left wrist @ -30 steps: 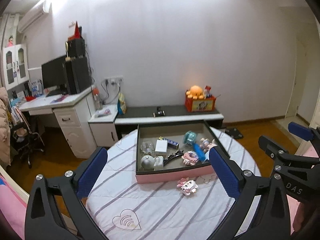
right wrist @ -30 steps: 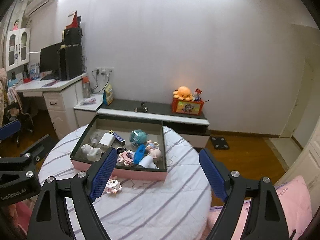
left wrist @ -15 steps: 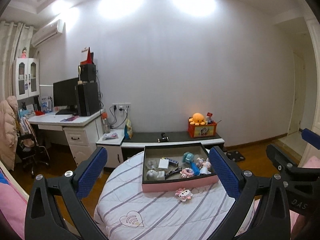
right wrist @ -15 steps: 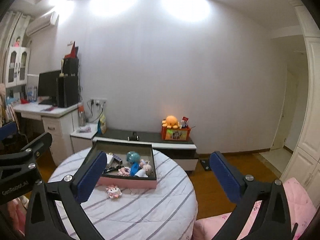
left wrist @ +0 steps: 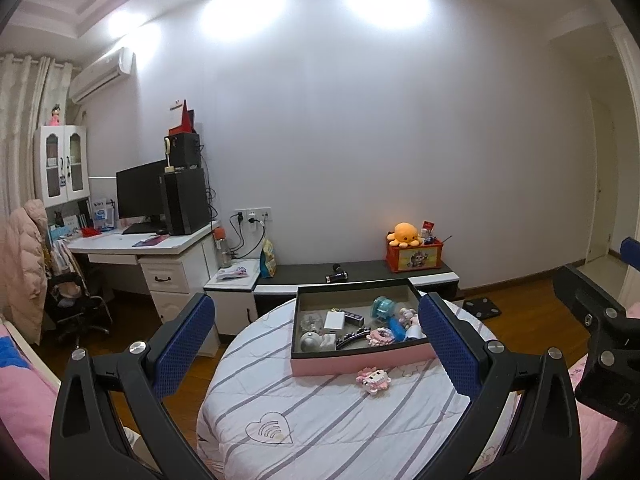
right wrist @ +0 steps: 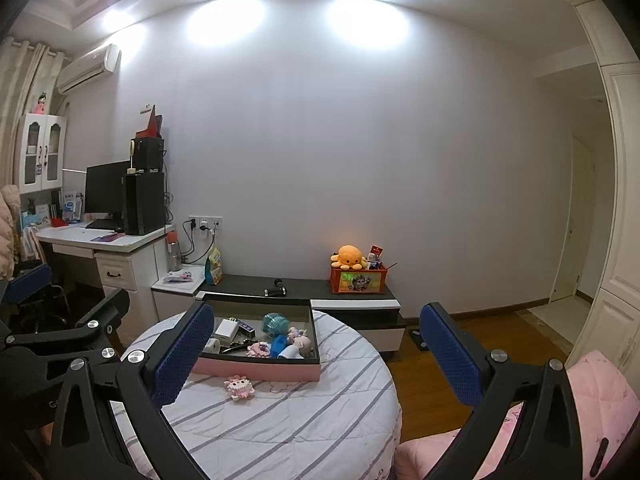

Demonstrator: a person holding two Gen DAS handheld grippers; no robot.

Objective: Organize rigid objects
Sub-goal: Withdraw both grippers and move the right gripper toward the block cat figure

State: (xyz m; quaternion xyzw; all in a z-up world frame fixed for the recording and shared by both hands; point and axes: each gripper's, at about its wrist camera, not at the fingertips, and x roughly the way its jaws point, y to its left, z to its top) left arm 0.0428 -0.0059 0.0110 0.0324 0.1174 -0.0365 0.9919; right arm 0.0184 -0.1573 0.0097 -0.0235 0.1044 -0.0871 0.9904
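Note:
A pink-walled box sits on the round table with the striped cloth. Several small items lie inside it: a white block, a teal round toy, a blue tube, a hair clip. A pink brick figure lies on the cloth just in front of the box. My left gripper is open and empty, held well back from the table. My right gripper is also open wide with nothing between its fingers.
Behind the table runs a low dark-topped cabinet with an orange plush on a red box. A white desk with monitor stands at the left, a chair beside it. Pink bedding lies at the right, wooden floor around.
Both grippers have pulled back and tilted upward, so the table and box look smaller and lower. The right gripper's fingers have spread wider. Box contents and the pink figure have not moved.

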